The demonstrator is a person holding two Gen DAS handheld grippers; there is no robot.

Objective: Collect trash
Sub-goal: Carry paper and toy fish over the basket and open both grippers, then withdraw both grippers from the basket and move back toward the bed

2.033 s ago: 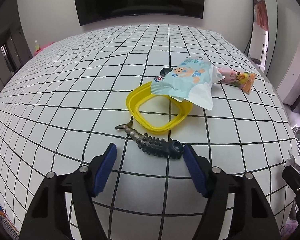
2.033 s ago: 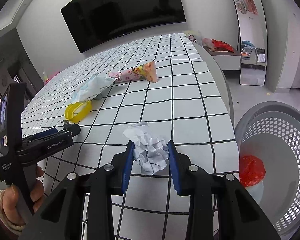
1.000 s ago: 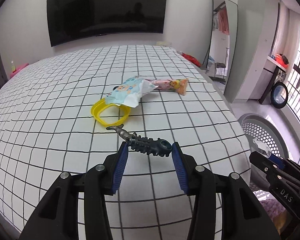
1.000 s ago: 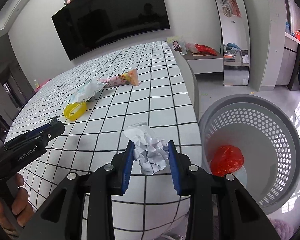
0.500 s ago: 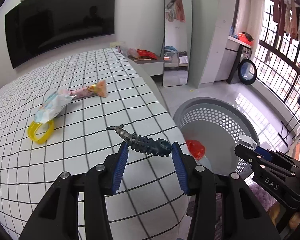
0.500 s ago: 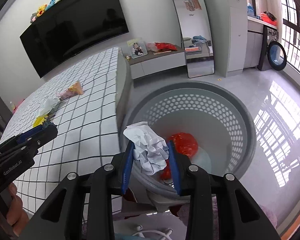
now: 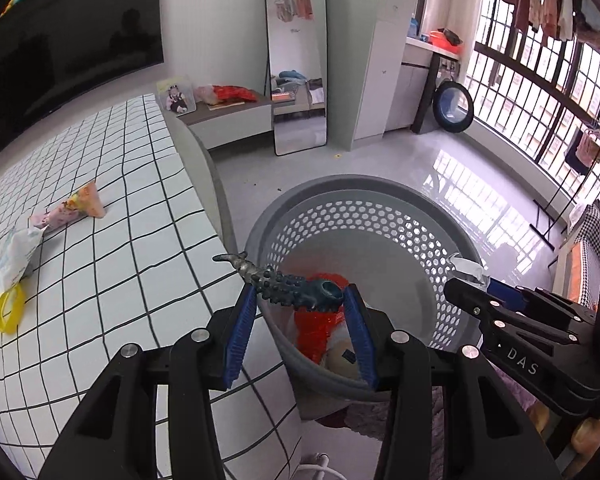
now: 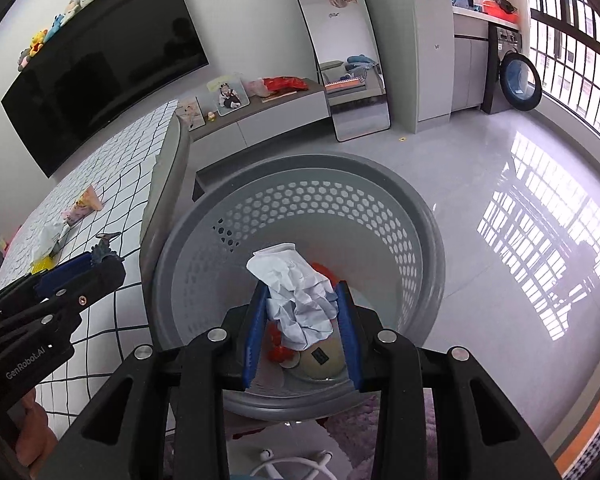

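Crumpled white paper wad (image 8: 298,300) clamped in right claw (image 8: 300,312) above grey perforated basket (image 8: 432,216), ready for drop; left claw (image 7: 298,312) clamps dark knobbly fish-shaped toy (image 7: 288,284) over basket rim beside bed edge.

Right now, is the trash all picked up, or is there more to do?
Partly. Red trash already lies in the grey basket. The right gripper holds crumpled paper over it; the left gripper holds a dark spiky toy above its rim. The pink wrapper, blue packet and yellow ring are on the bed.
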